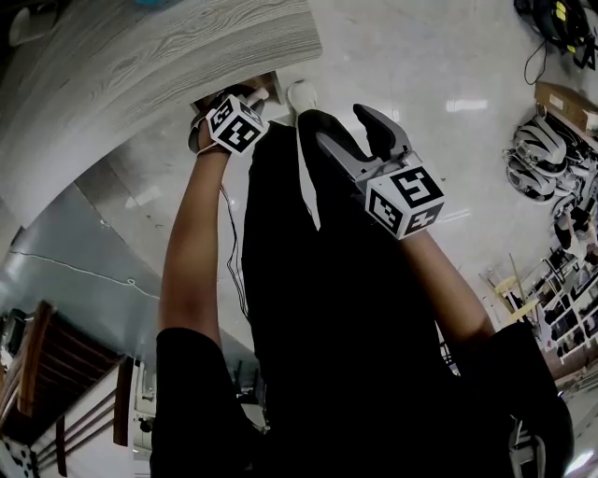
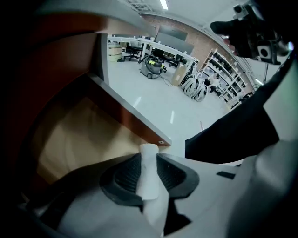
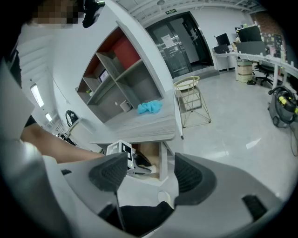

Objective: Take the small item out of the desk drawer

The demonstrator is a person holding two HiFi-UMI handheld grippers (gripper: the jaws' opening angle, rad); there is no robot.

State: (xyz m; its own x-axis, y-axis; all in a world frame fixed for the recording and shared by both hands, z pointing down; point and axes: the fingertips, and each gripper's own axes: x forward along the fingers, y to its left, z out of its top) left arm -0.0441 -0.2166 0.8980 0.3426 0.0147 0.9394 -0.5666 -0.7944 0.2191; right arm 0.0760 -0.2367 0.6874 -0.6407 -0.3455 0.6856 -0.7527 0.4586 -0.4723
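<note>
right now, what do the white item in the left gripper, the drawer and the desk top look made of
White item: matte, smooth, possibly plastic or chalk; unclear.
Drawer: tan board inside with a glossy red-brown edge, likely laminated wood.
Desk top: grey printed wood grain, probably laminate.

Glossy pale floor (image 3: pixel 242 125) under me; grey open shelving (image 3: pixel 116 79), glass doors (image 3: pixel 179 42) behind, wire-frame stool (image 3: pixel 192 100) nearby, strip lights (image 2: pixel 163 4) overhead.

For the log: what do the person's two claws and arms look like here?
Both the left claw and right claw have light grey shells with dark ribbed pads. Each carries a white cube of black square markers. Black short sleeves.
</note>
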